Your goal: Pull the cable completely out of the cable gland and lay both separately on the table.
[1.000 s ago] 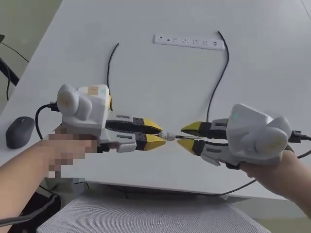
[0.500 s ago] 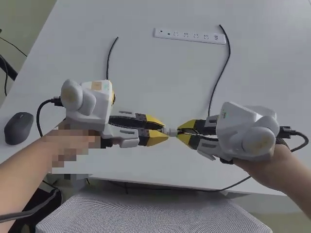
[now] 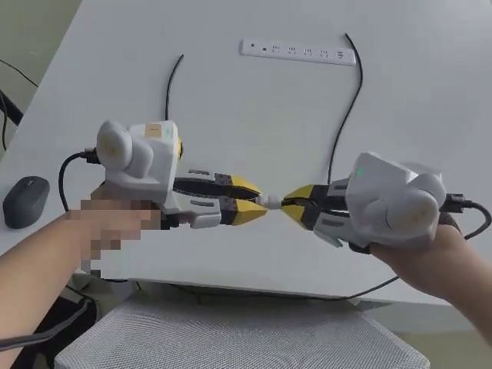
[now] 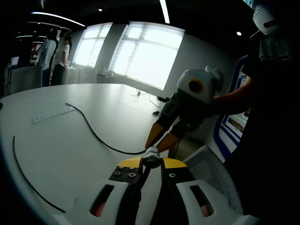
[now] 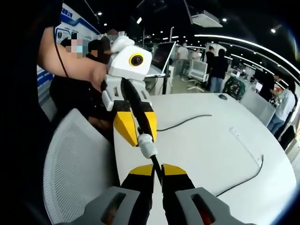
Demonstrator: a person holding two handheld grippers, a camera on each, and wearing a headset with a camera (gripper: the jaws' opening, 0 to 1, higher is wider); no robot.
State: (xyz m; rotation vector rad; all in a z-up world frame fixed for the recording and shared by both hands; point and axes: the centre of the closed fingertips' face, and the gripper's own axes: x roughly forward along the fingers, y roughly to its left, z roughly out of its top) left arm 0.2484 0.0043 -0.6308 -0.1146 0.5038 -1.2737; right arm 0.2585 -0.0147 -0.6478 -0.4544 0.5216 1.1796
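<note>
Grip status: your left tool [image 3: 260, 204] is closed down on the white cable gland [image 3: 268, 202], pinching it at the yellow tips. Your right tool [image 3: 291, 205] is closed on the thin black cable [image 5: 156, 166] just beside the gland's mouth. The tools stand tip to tip in the air over the near edge of the counter [image 3: 254, 131], with a mesh chair [image 3: 231, 338] below.

Handling, as judged: the gland looks small, light, rigid and smooth. It could twist or pop out of a tip pinch if you pull off its axis, so keep your hold across its body. The cable looks thin and limp with a slick jacket and may slide through the pads. Hold it close to the gland and draw straight along the bore.

Room for moving:
- The near edge lies directly under the work, so a dropped part would go to the chair or beyond. Carry both forward over the counter before you release.
- A power strip [image 3: 300, 51] lies at the far side.
- One black lead [image 3: 170, 92] lies left of centre.
- A second lead [image 3: 347, 108] runs from the strip's end down behind your right tool. Whether it is the held cable cannot be told.
- A mouse [image 3: 23, 201] sits at the left edge.
- The bare middle of the counter offers two well-separated laying spots.
</note>
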